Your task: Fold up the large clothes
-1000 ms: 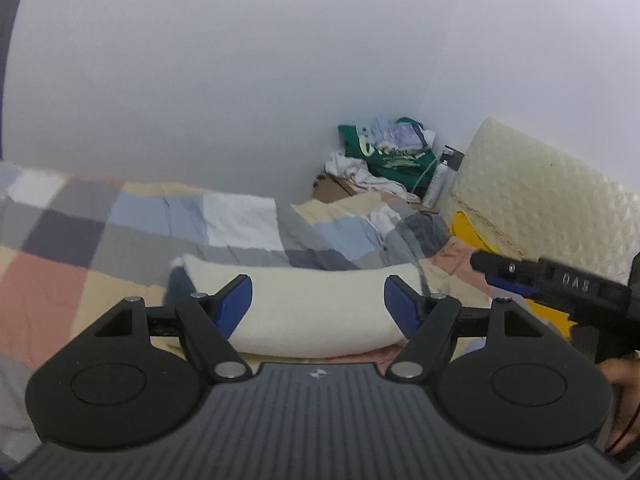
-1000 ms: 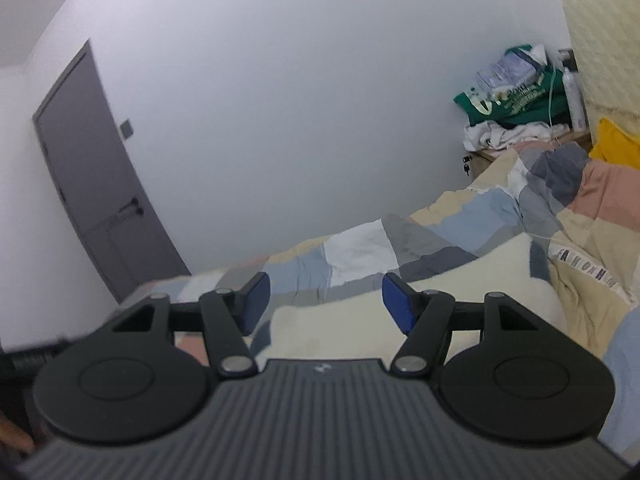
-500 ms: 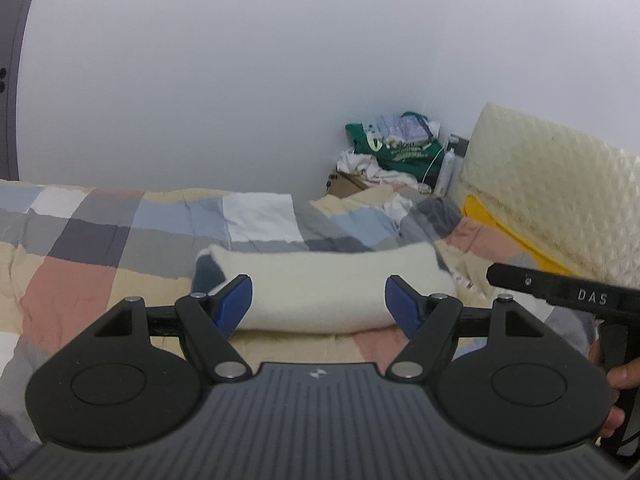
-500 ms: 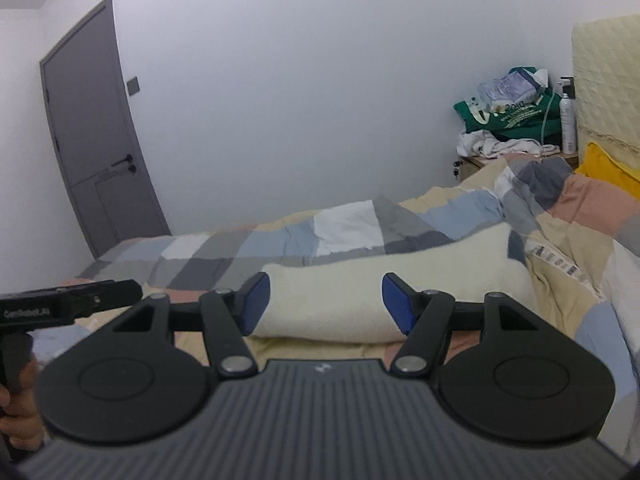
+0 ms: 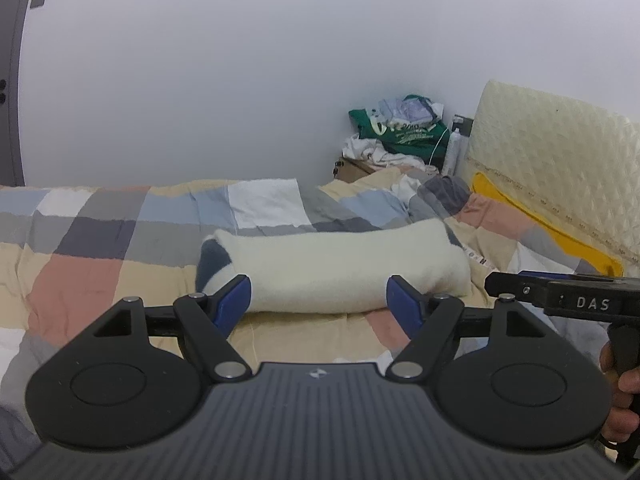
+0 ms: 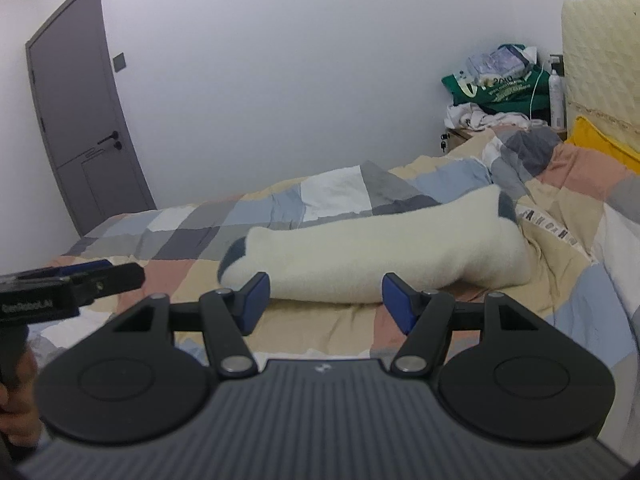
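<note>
Left wrist view shows the left gripper (image 5: 319, 300) with its jaws spread and nothing between them, short of a cream fleece garment (image 5: 340, 268) lying folded into a long bundle on the patchwork quilt (image 5: 92, 240); the right gripper (image 6: 323, 300) is likewise spread and empty. That bundle looks soft, thick, light and floppy, so I would pinch a thick edge near each end, as a middle grip would likely let it sag. Its long axis runs left to right across both views, one dark-patched end toward the door (image 6: 80, 120) and the other toward the headboard (image 5: 560, 160).
</note>
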`<state>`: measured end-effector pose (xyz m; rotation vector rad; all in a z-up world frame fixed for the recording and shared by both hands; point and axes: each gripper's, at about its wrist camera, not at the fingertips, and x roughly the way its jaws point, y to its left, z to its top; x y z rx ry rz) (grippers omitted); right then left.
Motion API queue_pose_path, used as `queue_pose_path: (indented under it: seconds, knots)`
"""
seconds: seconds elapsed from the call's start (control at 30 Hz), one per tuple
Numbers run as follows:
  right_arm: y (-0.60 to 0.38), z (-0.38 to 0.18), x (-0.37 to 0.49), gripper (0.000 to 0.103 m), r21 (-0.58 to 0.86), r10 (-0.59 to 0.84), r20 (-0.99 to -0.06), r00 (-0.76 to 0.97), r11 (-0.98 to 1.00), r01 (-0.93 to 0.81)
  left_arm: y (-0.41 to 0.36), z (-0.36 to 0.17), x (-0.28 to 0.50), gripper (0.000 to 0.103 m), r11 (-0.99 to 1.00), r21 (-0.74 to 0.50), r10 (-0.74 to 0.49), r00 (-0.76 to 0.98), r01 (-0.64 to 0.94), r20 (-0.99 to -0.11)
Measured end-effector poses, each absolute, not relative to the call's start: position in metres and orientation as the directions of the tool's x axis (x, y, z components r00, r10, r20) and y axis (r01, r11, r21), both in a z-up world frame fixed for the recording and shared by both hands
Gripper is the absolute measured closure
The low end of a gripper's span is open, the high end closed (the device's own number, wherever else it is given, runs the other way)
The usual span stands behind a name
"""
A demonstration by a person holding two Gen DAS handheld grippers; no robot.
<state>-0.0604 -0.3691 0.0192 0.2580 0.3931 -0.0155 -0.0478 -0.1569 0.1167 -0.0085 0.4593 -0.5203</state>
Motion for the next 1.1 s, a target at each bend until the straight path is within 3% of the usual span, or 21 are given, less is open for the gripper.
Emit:
queue_pose_path:
  seconds: [0.17,0.47,0.6,0.67,0.8,1.1]
  knots:
    - [-0.3593,0.0177,-0.0630,0.037,0.183,0.022,-0.382,0.924,0.982,0.053,-0.1565,0.1107,-0.0433,0.024,0.879,-0.128,-0.467,0.771,0.460,-0.433]
    - [-0.3622,0.0178,-0.0651,0.037,0.208,0.022,-0.394,0.919,0.976,0.066,-0.1559,0.1106,-0.0419,0.024,0.887,-0.127,-0.453,0.779,0.444,-0.433]
    - [-0.3630,0.0186,-0.0660,0.037,0.211,0.014,-0.400,0.916,0.975,0.077,-0.1562,0.1110,-0.0420,0.017,0.889,-0.130,-0.449,0.780,0.440,-0.435]
    - [-0.3624,0.0197,-0.0660,0.036,0.210,0.015,-0.401,0.916,0.975,0.076,-0.1558,0.1112,-0.0414,0.010,0.894,-0.135,-0.442,0.784,0.428,-0.436]
    - [-0.3615,0.0234,-0.0670,0.014,0.193,-0.001,-0.383,0.924,0.978,0.081,-0.1549,0.1112,-0.0389,0.003,0.895,-0.150,-0.440,0.777,0.420,-0.449]
    - [-0.3615,0.0229,-0.0646,0.014,0.186,-0.031,-0.401,0.915,0.976,0.115,-0.1565,0.1143,-0.0408,0.000,0.908,-0.116,-0.409,0.790,0.403,-0.457]
